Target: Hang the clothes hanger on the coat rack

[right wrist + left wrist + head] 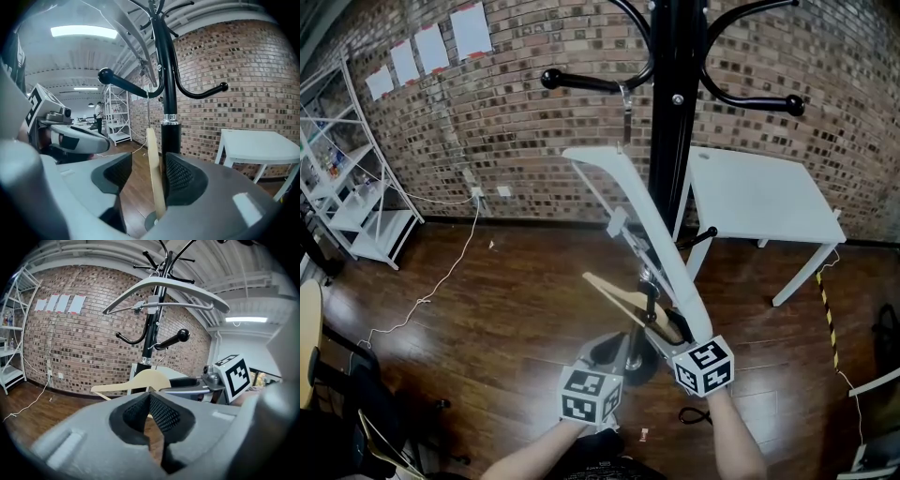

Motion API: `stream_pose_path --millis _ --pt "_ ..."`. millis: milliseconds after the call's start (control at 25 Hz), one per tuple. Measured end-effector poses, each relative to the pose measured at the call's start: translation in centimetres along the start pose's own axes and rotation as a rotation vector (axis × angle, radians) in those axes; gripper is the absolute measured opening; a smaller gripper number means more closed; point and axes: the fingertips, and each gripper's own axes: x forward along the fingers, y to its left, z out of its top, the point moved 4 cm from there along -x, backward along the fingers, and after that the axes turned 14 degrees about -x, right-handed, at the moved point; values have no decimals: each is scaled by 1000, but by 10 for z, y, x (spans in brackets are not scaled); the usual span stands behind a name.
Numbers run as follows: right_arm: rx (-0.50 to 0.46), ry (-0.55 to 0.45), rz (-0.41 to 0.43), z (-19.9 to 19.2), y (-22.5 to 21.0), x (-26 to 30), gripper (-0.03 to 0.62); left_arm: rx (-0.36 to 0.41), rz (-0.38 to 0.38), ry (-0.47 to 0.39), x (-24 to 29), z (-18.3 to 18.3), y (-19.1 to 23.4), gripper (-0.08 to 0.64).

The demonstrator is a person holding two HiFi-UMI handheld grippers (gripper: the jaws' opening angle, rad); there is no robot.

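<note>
A wooden hanger (pixel 623 298) hangs edge-on between the jaws of my right gripper (pixel 149 161). The jaws stand apart, the left pad (pixel 115 171) well clear of the wood and the right pad close beside it. The hanger's thin wire hook (pixel 148 108) runs up to a knobbed arm (pixel 117 80) of the black coat rack (pixel 675 94). A white hanger (pixel 628 187) hangs higher on the rack. My left gripper (pixel 149 397) sits just left of the right one (pixel 661 314), fingertips together and nothing in them, with the wooden hanger (pixel 140 380) ahead of it.
A white table (pixel 759 197) stands right of the rack against the brick wall. A white wire shelf (pixel 347 187) is at the far left, and a cable (pixel 441 281) trails over the wooden floor. The rack's round base (pixel 628 366) lies below the grippers.
</note>
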Motion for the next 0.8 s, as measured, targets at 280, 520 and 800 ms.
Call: stream_pose_path --millis 280,520,800 --pt "-13 -24 -73 10 1 -24 222 7 -14 -9 -10 -5 -16 5" --pt "-30 -41 -117 20 14 -50 181 17 -20 -26 -24 -9 -36 5" --pt "-43 -64 -155 25 40 -78 99 26 -26 -59 -41 -13 -59 5"
